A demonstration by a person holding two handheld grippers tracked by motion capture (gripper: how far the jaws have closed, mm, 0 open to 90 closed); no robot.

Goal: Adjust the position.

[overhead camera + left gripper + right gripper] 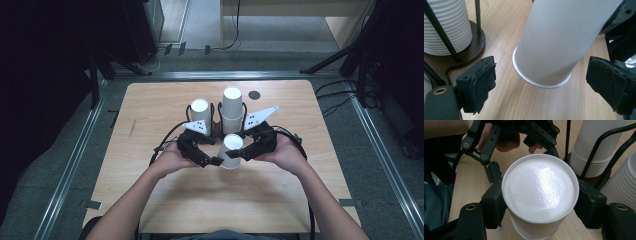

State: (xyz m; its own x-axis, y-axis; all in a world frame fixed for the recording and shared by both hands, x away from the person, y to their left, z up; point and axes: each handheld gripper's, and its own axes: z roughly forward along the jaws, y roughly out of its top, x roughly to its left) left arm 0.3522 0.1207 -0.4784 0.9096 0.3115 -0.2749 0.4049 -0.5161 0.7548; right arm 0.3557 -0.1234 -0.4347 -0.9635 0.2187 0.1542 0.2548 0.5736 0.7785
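Observation:
A white paper cup [232,150] stands upside down near the middle of the table, closed end up. My right gripper [244,153] is shut on it; in the right gripper view its black jaws press both sides of the cup [540,187] just below the closed end. My left gripper [216,161] is open at the cup's left. In the left gripper view its cloth-covered pads [484,82] stand wide on either side of the cup's lower rim [541,82] with gaps to it. The left gripper [509,135] also appears behind the cup in the right gripper view.
Two stacks of white cups [200,112] [232,107] sit in a black wire holder on a dark round base [474,47] just behind the grippers. A dark round spot [254,94] marks the wooden table [150,115] at the back. Dark stands surround the table.

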